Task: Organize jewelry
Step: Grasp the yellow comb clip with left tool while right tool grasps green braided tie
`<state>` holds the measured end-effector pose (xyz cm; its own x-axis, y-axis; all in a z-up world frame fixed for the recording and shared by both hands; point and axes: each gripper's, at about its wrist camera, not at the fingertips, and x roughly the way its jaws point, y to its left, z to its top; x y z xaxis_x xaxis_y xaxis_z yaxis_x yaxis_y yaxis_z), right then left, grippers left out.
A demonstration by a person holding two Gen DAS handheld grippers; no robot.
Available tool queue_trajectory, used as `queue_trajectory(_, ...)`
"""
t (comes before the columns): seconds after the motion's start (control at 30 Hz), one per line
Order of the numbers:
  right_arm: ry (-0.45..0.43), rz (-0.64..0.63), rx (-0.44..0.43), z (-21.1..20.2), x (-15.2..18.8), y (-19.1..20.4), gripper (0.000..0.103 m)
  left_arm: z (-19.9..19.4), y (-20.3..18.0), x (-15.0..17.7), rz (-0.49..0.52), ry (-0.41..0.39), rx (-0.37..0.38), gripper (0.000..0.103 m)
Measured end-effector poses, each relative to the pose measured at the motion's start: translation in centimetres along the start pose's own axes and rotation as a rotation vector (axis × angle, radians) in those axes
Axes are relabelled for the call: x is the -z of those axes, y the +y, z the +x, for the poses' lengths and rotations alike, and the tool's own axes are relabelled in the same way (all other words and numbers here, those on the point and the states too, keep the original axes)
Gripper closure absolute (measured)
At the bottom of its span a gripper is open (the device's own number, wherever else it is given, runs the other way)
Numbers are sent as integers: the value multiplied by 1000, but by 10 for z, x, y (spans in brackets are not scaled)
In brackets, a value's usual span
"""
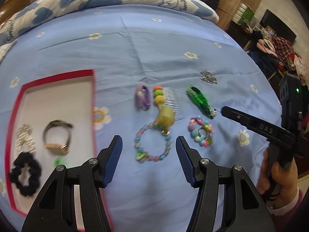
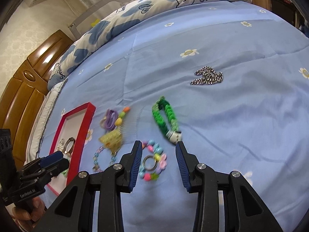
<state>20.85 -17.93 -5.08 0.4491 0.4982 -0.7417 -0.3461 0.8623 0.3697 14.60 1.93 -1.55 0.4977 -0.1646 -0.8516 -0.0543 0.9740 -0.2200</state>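
Both my tongs, left [image 1: 148, 148] and right [image 2: 159, 160], stand apart and empty. Loose jewelry lies on the bed [image 1: 154, 44]; the box [image 1: 92, 100] beside it holds sorted pieces, keeping groups separate.

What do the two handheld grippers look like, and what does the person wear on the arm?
Both the left gripper and the right gripper have black plastic bodies with silver screws and ribbed blue pads. The right one carries raised letters "DAS" and a small green light; the left one shows white "GenRobot.AI" lettering. A pink sleeve covers the right wrist.
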Motion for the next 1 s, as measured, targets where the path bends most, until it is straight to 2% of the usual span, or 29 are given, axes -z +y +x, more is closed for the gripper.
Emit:
queue_trajectory(0.17, 20, 1, -9, 16, -12, -10, 65, 26, -14, -13, 25, 39, 31, 46)
queue_trajectory(0.47, 68, 10, -15, 45, -24, -20, 69, 62, -24, -26, 50, 83, 12, 47)
queue_trajectory(0.5, 74, 10, -17, 48, -24, -21, 73, 66, -23, -27, 49, 87, 10, 48)
queue_trajectory(0.53, 79, 8, -18, 49, -24, -21, 77, 69, -23, -28, 47, 89, 9, 52)
queue_trajectory(0.6, 82, 9, -21, 52, -23, -23, 80, 74, -22, -29, 46, 99, 11, 68)
queue_trajectory(0.63, 81, 8, -22, 52, -23, -23, 85, 76, -21, -30, 45, 105, 19, 78)
queue_trajectory(0.73, 74, 14, -17, 50, -22, -25, 92, 77, -22, -30, 55, 97, 23, 79)
queue_trajectory(1.0, 40, 36, -36, 32, -19, -22, 93, 51, -20, -25, 37, 49, 52, 79)
